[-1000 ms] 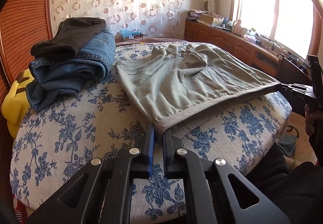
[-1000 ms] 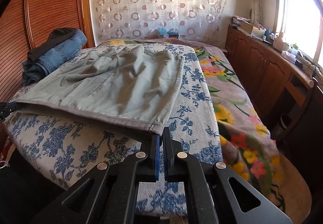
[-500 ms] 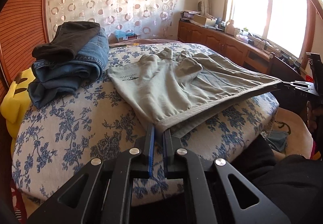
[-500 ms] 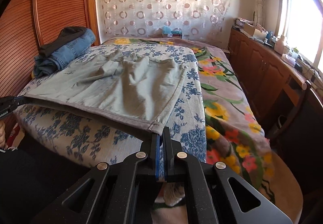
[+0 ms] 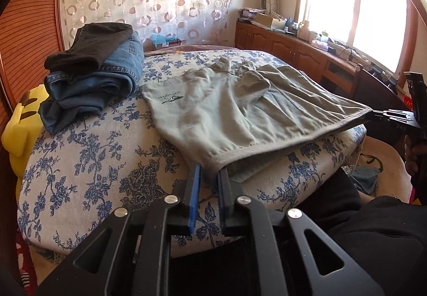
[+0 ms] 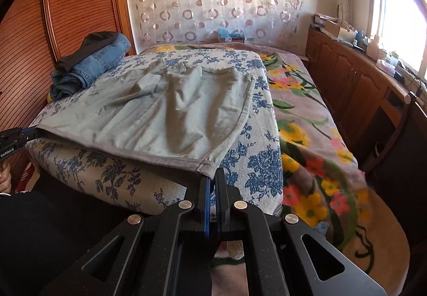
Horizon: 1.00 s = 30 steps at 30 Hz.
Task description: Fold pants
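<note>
The grey-green pants lie spread on the blue-flowered bed cover. Their near banded edge is lifted off the cover and stretched between my two grippers. My left gripper has the left corner of that edge between its fingertips. Its jaws are opening, with a clear gap behind the cloth, but the corner still hangs from them. In the right wrist view the left gripper shows at the far left. My right gripper is shut on the right corner. In the left wrist view the right gripper shows at the far right.
Folded blue jeans with a black garment on top sit at the bed's far left, beside a yellow plush toy. A flowered blanket covers the bed's right side. Wooden cabinets run under the window. The person's dark clothing is close below.
Both grippers drew back toward the near bed edge, pulling the pants' edge with them. The left gripper's jaws have spread wider; the right gripper's stay shut.
</note>
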Tool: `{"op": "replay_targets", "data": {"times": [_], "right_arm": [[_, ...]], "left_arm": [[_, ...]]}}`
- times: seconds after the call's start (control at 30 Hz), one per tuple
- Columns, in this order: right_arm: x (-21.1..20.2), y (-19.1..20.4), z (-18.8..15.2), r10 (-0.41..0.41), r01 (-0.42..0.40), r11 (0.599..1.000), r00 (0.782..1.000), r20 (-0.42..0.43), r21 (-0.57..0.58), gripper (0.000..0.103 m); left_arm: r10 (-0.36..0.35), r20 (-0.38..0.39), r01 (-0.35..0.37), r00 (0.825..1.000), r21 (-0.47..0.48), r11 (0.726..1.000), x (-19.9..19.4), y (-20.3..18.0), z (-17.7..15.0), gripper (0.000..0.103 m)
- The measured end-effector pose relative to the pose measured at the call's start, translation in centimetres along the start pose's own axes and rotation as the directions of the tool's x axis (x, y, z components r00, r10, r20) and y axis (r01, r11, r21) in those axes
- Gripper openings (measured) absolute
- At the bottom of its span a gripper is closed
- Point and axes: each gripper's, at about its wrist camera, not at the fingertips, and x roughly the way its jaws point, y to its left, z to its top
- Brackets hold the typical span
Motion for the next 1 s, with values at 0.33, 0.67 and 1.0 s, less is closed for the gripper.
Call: {"op": "replay_targets", "data": {"times": [0.33,0.67,1.0], "right_arm": [[0.3,0.3,-0.4,-0.01,0.009,1.0,1.0,0.014,0.006,0.002],[0.2,0.2,-0.1,-0.011,0.011,1.0,1.0,0.02,0.021,0.002],[1.0,1.1,1.6,0.02,-0.023,0.999,0.996,0.092,0.036,0.002]], "left_arm": [[0.025,0.013,-0.024,1.0,-0.035,0.999,-0.7,1.6,0.5,0.048],[0.033,0.069,-0.031,0.997,-0.038,0.999,-1.6,2.1,2.1,0.048],[0.022,0.023,-0.021,0.999,-0.036,0.999,1.9,2.0,2.7,0.048]]}}
